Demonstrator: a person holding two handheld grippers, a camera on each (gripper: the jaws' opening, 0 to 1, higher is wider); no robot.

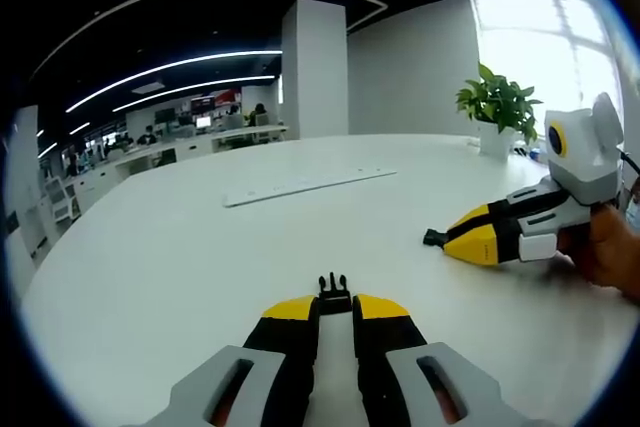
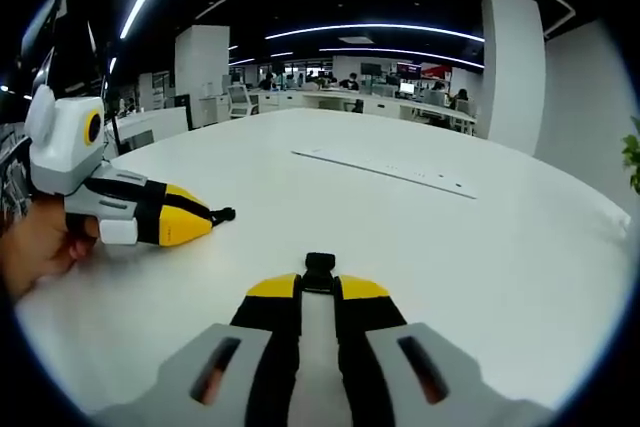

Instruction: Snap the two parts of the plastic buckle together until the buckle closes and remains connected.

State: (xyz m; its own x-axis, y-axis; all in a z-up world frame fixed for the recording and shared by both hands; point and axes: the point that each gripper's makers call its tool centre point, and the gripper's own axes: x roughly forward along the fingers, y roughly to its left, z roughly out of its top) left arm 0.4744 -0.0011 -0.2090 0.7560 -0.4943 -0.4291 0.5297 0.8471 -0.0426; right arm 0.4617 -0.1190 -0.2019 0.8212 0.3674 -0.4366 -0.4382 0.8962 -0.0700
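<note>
Left gripper view: left gripper (image 1: 336, 309) pinches pronged buckle part (image 1: 334, 287); right gripper (image 2: 318, 290) seemingly grips socket part (image 2: 319, 273).

I am finding no readable text, label, brand or number in either view. The distant red sign (image 1: 203, 102) hanging in the office behind the tabletop is showing only a blur of colour, and I am seeing the same sign (image 2: 437, 71) in the right gripper view, too small to make out any letters.
</note>
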